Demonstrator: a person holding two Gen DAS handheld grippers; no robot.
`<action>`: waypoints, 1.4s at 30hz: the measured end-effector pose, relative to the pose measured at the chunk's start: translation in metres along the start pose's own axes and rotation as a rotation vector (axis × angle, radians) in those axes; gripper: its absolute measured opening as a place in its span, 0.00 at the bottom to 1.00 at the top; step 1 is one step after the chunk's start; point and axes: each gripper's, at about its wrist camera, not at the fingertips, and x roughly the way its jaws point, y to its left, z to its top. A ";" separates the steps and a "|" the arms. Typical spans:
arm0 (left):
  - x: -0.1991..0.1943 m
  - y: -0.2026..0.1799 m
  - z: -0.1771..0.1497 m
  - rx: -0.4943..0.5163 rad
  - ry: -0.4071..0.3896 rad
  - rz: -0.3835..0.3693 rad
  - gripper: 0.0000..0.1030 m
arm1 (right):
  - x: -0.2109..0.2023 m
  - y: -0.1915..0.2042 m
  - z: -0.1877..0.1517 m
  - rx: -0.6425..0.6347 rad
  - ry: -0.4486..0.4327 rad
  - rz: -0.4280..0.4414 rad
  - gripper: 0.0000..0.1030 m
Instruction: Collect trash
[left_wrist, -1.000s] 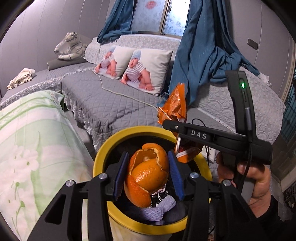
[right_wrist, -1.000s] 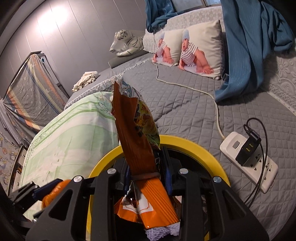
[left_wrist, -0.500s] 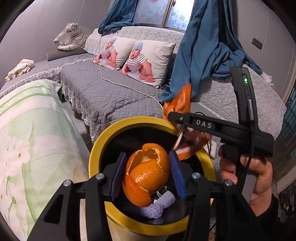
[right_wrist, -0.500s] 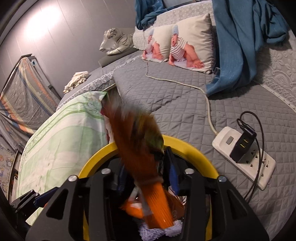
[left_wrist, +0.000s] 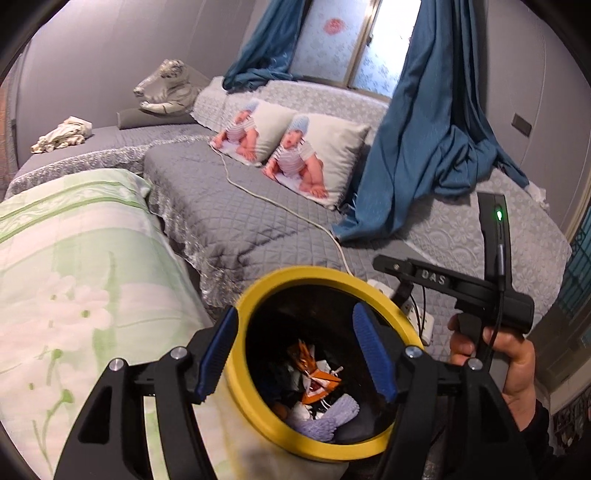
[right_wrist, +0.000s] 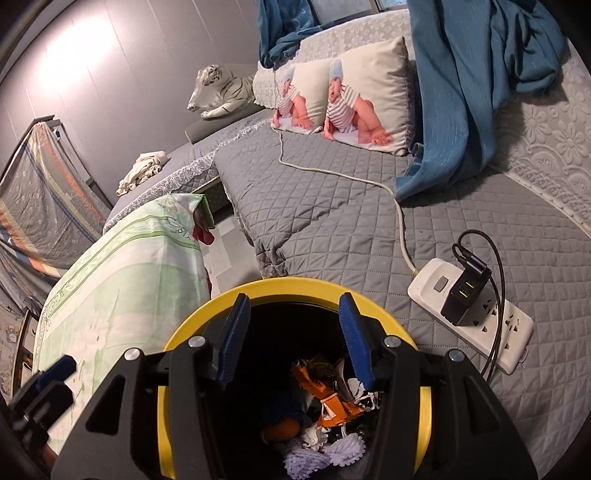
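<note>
A black bin with a yellow rim stands below both grippers. My left gripper hovers over its mouth, jaws opening, nothing between the blue pads. My right gripper hangs over the same rim, jaws also opening and empty. Down in the bin lie an orange snack wrapper, an orange peel and a purple knitted piece. The wrapper also shows in the left wrist view.
A white power strip with a black charger and cables lies on the grey quilted bed right of the bin. A green floral quilt is to the left. A hand holds the right tool. A blue curtain drapes behind.
Both jaws have opened. The orange peel left my left gripper and the snack wrapper left my right gripper; both now lie in the bin. The left gripper has drawn back a little.
</note>
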 end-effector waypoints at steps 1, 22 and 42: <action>-0.007 0.005 0.001 -0.006 -0.013 0.008 0.60 | -0.002 0.004 0.000 -0.008 -0.003 0.000 0.46; -0.211 0.143 -0.023 -0.169 -0.280 0.422 0.60 | -0.092 0.212 -0.032 -0.320 -0.125 0.331 0.64; -0.334 0.118 -0.076 -0.188 -0.572 0.654 0.92 | -0.166 0.273 -0.086 -0.381 -0.379 0.247 0.92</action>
